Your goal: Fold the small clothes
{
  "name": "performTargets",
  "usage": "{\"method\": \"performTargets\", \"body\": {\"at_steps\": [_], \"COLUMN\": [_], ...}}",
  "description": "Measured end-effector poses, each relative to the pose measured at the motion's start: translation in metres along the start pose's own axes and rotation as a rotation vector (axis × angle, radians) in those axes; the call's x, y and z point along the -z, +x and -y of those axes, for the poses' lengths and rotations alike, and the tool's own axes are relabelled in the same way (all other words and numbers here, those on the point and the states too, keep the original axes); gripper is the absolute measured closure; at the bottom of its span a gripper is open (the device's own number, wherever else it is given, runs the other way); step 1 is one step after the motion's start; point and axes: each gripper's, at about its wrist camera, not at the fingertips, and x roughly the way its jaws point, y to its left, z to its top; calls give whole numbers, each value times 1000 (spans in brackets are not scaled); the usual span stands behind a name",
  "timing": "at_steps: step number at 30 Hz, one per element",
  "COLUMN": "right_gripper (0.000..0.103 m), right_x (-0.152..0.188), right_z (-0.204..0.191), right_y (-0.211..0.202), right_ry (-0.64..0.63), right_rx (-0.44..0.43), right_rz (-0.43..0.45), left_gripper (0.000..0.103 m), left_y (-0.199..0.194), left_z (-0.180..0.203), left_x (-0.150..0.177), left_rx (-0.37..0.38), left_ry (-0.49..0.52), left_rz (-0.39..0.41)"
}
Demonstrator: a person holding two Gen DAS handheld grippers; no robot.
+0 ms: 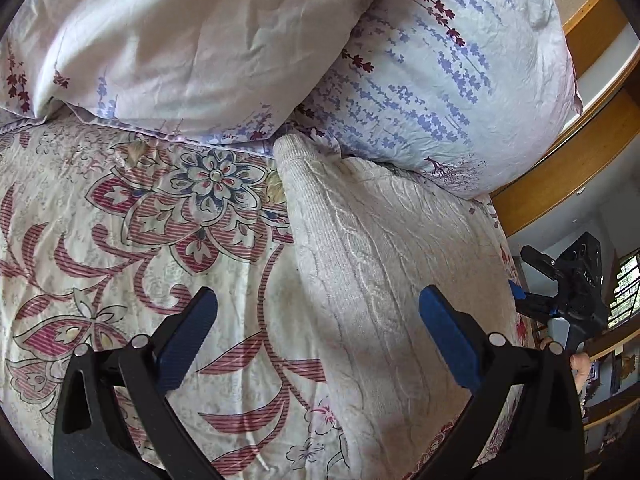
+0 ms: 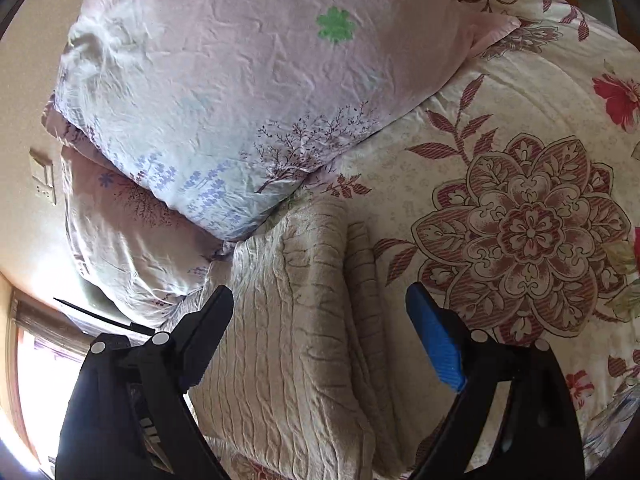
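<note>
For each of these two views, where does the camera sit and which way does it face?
Left wrist: on the left gripper, angled down at the cream knit garment on the floral bedspread; the right gripper and a fingertip show at right.
Right wrist: on the right gripper, angled down at the garment below the pillows.
Shared: garment, bedspread, pillows.

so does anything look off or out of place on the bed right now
Mostly no. The cream knit garment lies folded in a long strip on the floral quilt, but its far end is tucked under the lavender pillow, so that edge is hidden. Both grippers, left and right, are open above it.
</note>
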Motion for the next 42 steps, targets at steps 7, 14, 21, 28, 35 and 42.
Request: {"method": "performTargets", "body": {"at_steps": [7,14,21,28,35,42], "right_gripper": [13,23,27,64,70,72], "right_x": [10,15,17,23,37,58], "right_z": [3,-1,2,14,2,-51], "right_y": [21,39,49,59,49,61], "right_ry": [-7,-34,4,56,52,-17], "right_rx": [-16,-64,-184,-270,-286,-340], "right_rz": [-143,-215,-237,-241,-177,-184], "left_gripper": [2,4,24,56,68,69], "left_y": [25,39,49,51,35,-12], "left_z": [12,28,30,12,7,-19], "left_x": [-5,-8,-10,-6,-1,1], "left_rx": [43,52,128,247,289,295], "left_ry": [21,67,-13,-143,-113,-90], "left_rz": [-92,-117,-121,-94,-61,-7]}}
